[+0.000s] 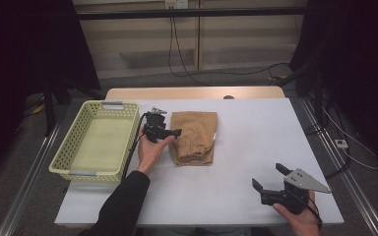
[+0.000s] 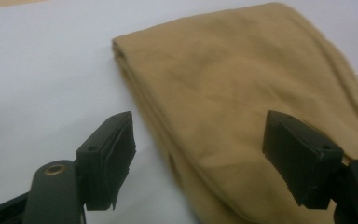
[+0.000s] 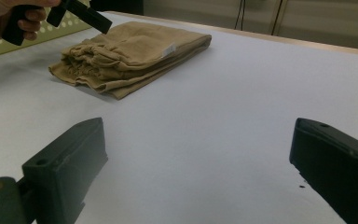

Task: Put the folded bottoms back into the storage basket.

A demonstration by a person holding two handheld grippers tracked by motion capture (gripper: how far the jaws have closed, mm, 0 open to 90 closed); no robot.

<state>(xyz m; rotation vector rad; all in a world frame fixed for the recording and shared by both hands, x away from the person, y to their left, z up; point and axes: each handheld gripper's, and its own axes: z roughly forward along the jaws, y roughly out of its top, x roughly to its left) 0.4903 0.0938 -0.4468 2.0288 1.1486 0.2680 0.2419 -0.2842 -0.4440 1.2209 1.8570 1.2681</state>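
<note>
Near my side of the table (image 1: 236, 196), my right gripper (image 1: 270, 178) idles with jaws wide and empty. Farther out, my left gripper (image 2: 198, 154) straddles the near edge of the folded tan garment (image 2: 233, 88), jaws wide, nothing pinched. If I close shallow, I judge only the top layer lifts and the fold spills. The basket (image 1: 65, 152) waits beyond, leftward.

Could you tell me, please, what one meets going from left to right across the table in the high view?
Yellow-green plastic basket → left gripper, at the left edge of the cloth → folded tan garment → right gripper, near the table's front right corner.
</note>
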